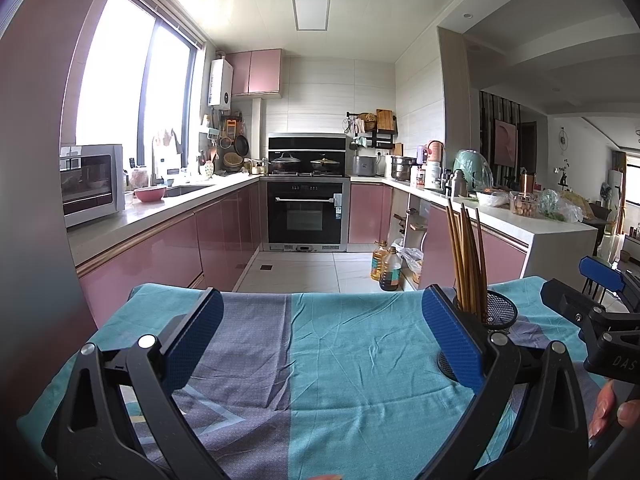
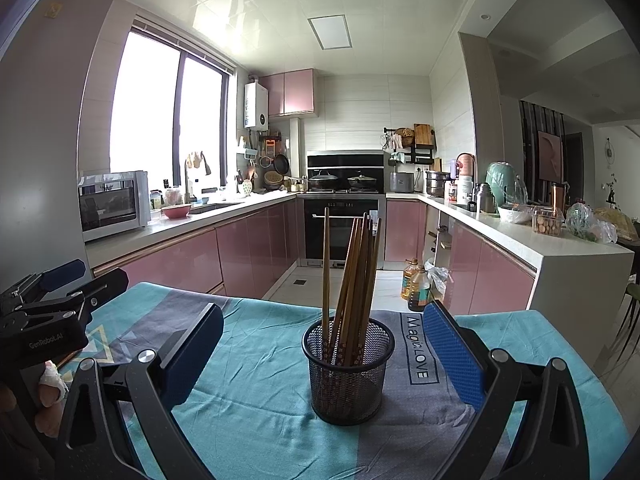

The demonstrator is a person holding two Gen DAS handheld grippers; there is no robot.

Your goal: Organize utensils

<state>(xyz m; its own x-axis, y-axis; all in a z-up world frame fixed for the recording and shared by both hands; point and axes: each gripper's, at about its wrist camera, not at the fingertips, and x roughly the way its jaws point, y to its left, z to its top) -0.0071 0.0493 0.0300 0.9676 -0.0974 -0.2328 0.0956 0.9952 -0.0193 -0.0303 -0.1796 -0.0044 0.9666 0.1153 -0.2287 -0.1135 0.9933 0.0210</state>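
A black mesh holder [image 2: 347, 372] stands on the teal and grey cloth [image 2: 256, 392] with several brown chopsticks [image 2: 352, 276] upright in it. My right gripper [image 2: 320, 352] is open and empty, its blue pads either side of the holder, a little short of it. In the left wrist view the holder [image 1: 500, 312] and chopsticks [image 1: 468, 256] show partly behind my right finger pad. My left gripper [image 1: 320, 332] is open and empty over the cloth [image 1: 340, 360], to the left of the holder.
The cloth-covered table ends at its far edge toward the kitchen floor, where oil bottles [image 2: 416, 284] stand. Pink cabinets and counters [image 2: 180, 256] line both sides. The left gripper [image 2: 48, 320] shows at the left edge of the right wrist view.
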